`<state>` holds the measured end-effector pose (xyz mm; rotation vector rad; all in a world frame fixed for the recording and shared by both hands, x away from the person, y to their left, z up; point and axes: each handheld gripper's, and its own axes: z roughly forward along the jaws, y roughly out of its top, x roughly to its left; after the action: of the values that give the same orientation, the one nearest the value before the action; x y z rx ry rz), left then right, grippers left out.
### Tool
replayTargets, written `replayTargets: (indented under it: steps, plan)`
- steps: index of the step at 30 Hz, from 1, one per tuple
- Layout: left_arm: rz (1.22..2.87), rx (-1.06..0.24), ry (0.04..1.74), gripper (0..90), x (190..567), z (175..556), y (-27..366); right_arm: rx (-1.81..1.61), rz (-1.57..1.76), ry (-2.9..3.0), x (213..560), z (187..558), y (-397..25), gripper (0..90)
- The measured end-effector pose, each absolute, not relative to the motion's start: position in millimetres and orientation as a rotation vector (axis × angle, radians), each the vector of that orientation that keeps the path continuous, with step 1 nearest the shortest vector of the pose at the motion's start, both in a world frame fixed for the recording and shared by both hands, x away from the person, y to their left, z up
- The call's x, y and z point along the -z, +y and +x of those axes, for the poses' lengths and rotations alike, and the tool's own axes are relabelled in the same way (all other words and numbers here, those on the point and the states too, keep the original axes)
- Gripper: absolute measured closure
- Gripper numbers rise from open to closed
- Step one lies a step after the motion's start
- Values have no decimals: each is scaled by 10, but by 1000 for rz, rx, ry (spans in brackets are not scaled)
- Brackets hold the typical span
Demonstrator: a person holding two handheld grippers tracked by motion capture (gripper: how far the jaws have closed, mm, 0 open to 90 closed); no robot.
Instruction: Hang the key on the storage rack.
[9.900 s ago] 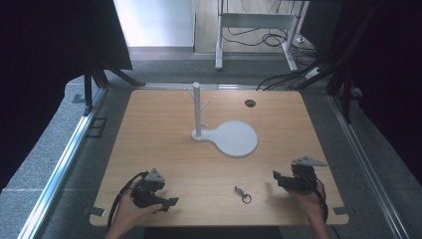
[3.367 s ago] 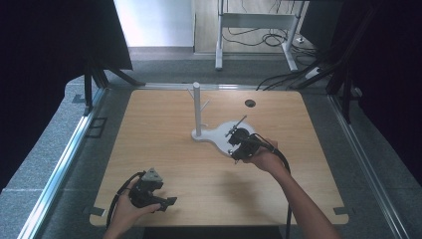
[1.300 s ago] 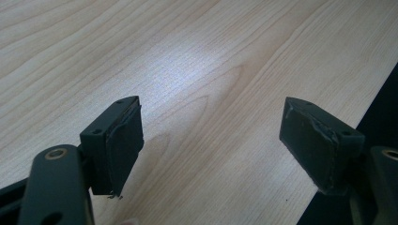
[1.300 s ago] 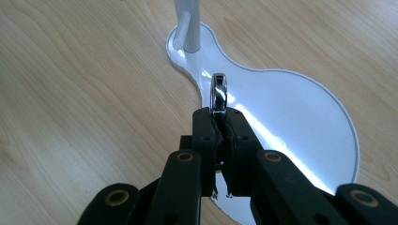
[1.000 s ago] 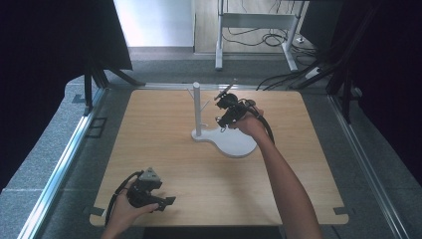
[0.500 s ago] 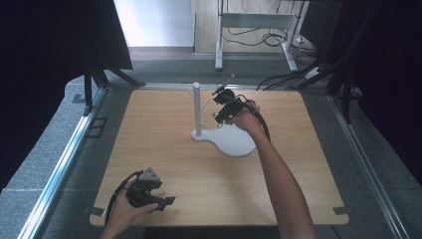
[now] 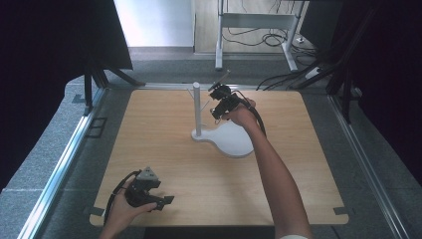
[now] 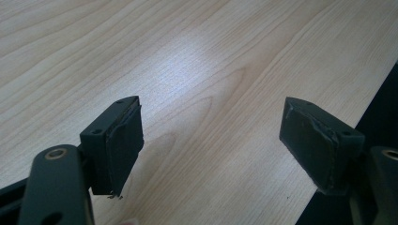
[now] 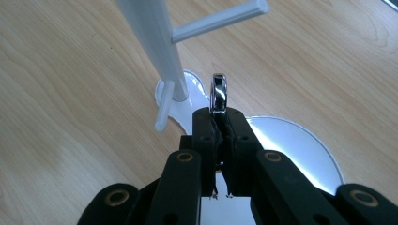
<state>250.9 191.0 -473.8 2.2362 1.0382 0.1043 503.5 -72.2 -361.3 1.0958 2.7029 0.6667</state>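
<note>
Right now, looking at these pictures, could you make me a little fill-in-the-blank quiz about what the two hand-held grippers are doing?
1. The right hand-held gripper is shut on a shiny metal ____.
2. It holds that close to the white stand, whose upright post has thin ____ sticking out sideways.
3. The left hand-held gripper has its jaws ____, with nothing between them.
4. Below the left hand-held gripper lies the bare ____ table.

Missing words: ring; pegs; open; wooden
</note>
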Motion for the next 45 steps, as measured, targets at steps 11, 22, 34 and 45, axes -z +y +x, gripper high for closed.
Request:
replayTargets:
  steps: [11, 22, 34, 45]
  plan:
    - [2228, -111, 1043, 224, 4716, 2509, 1950, -654, 1116, 2679, 3641, 5173, -702, 839]
    - [2215, -117, 1046, 224, 4703, 2510, 1987, -630, 1114, 2641, 3561, 5313, -621, 840]
    - [2200, -118, 1053, 225, 4698, 2513, 2018, -634, 1132, 2619, 3531, 5402, -598, 839]
    - [2214, -114, 1045, 224, 4710, 2513, 1989, -642, 1082, 2618, 3502, 5305, -535, 838]
